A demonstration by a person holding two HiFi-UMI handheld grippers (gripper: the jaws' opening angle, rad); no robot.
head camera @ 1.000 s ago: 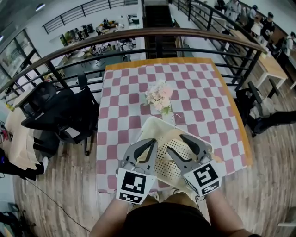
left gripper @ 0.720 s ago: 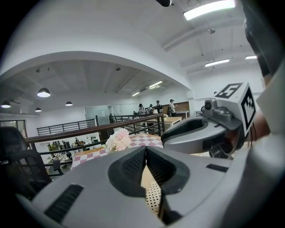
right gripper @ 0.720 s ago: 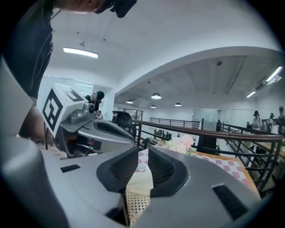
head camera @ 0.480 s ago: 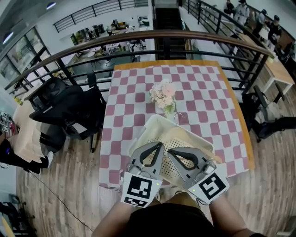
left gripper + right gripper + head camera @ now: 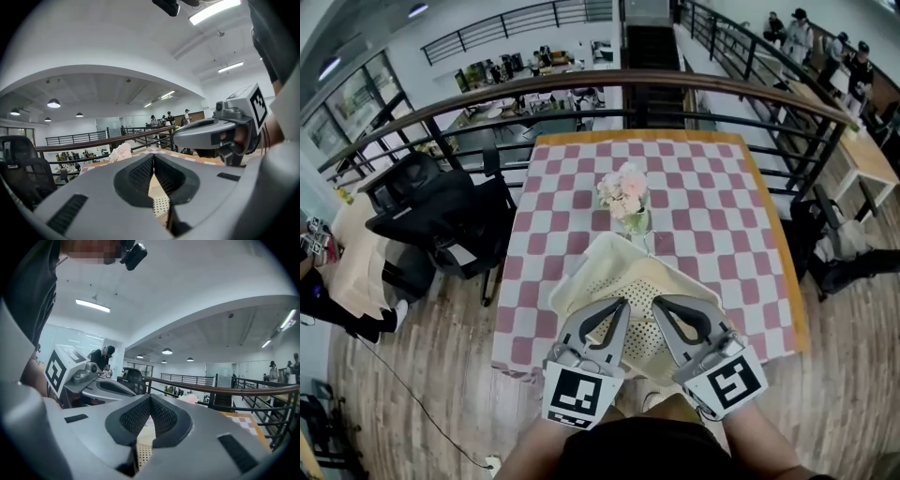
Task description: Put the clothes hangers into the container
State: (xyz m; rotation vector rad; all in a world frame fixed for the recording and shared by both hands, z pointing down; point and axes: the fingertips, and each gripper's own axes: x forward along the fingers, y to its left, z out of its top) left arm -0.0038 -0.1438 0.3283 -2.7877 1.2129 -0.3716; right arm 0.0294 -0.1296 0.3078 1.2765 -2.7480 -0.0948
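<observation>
A cream perforated container (image 5: 577, 277) lies on the checked table (image 5: 712, 187), its near end under both grippers. My left gripper (image 5: 622, 304) is shut, jaws tip to tip, with nothing between them. My right gripper (image 5: 658, 302) is shut and empty too, beside the left one and just apart from it. In the left gripper view the left gripper (image 5: 153, 156) has its pads closed above a patch of the container (image 5: 161, 206). The right gripper view shows the right gripper (image 5: 150, 398) closed over the container (image 5: 143, 453). I can make out no clothes hanger in any view.
A vase of pale pink flowers (image 5: 622, 193) stands just beyond the container. A dark railing (image 5: 581, 82) runs behind the table. A black office chair (image 5: 431, 211) stands on the wooden floor to the left. People stand at the far right.
The right gripper's jaws have come together from wide open to shut. Both grippers have stayed low over the container's near end while the head view shifted slightly.
</observation>
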